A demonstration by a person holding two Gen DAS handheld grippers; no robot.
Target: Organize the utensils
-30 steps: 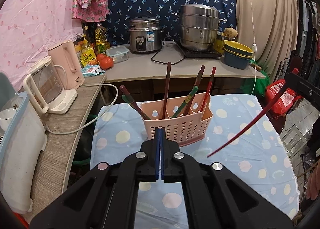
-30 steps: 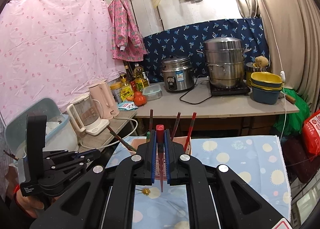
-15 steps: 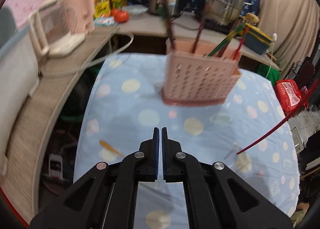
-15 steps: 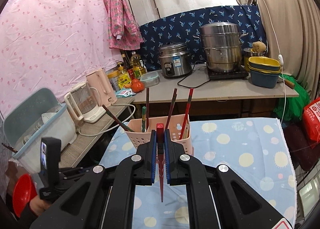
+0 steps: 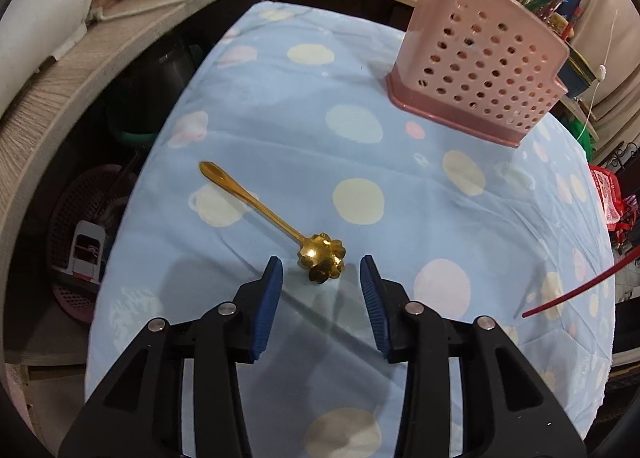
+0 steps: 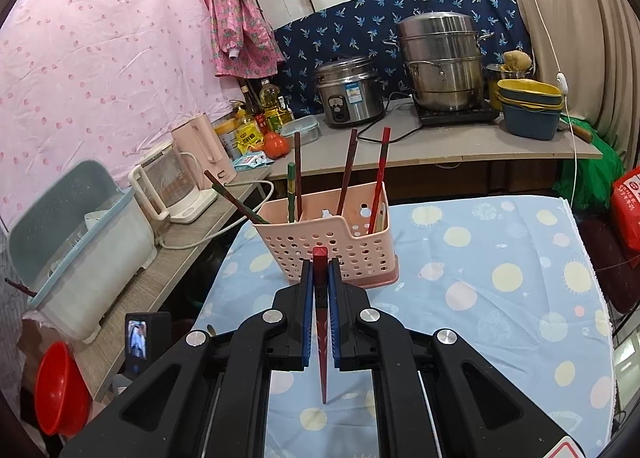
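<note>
Left tongs (image 5: 321, 278) are held apart over the desk (image 5: 400, 161), with the gold spoon (image 5: 280, 223) bowl lying between the tips. Right tongs (image 6: 320, 298) are clamped on a red chopstick (image 6: 321, 322). The pink basket (image 6: 332, 242) of chopsticks stands near.

A rice cooker (image 6: 348, 91) and steel steamer pot (image 6: 442, 61) stand along the back bench (image 6: 440, 145). A pink kettle (image 6: 204, 147) and glass kettle (image 6: 168, 181) sit on the left bench, near a tomato (image 6: 276, 144).
</note>
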